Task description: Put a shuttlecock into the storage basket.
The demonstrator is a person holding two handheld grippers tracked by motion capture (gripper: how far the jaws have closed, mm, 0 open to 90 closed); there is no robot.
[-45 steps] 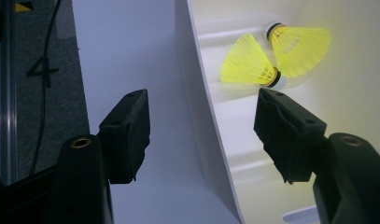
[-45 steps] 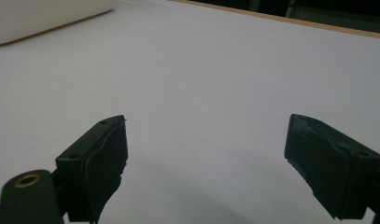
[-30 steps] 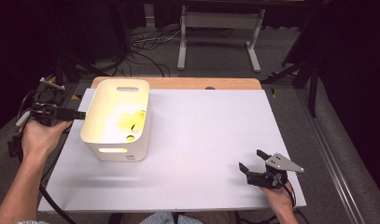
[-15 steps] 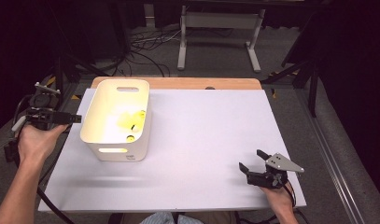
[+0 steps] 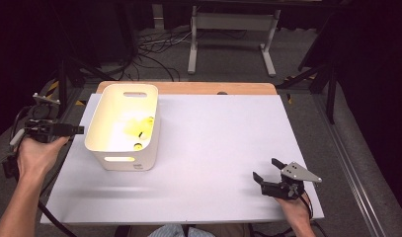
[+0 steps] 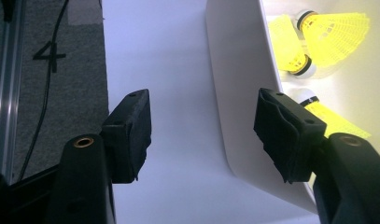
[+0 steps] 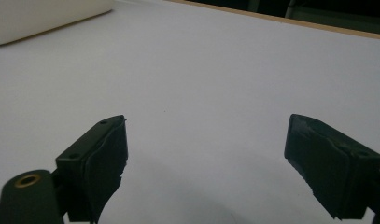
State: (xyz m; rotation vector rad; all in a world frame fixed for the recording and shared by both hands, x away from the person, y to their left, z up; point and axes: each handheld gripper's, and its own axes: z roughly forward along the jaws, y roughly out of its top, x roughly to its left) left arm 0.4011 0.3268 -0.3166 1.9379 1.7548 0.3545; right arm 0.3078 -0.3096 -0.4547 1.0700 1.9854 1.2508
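A white bin (image 5: 120, 148) stands on the left of the white table top (image 5: 213, 143), with yellow shuttlecocks (image 5: 139, 129) inside. My left gripper (image 5: 79, 130) hovers just left of the bin, pointing at its left wall, and it is open. Its jaws have just opened slightly, and nothing is held between them. In the left gripper view the gripper (image 6: 204, 126) looks down along the bin wall (image 6: 239, 84), with shuttlecocks (image 6: 337, 25) beyond the rim. My right gripper (image 5: 266, 169) rests near the table's front right corner. It is also open (image 7: 206, 140), over bare table.
A wooden strip (image 5: 188, 88) edges the table's far side. A metal stand (image 5: 233, 34) and cables (image 5: 159, 44) lie on the floor behind. Grey carpet with a taped "4" (image 6: 50, 56) lies left of the table.
My left gripper has drawn back a little to the left, away from the bin's wall. The bin and my right gripper have not moved.
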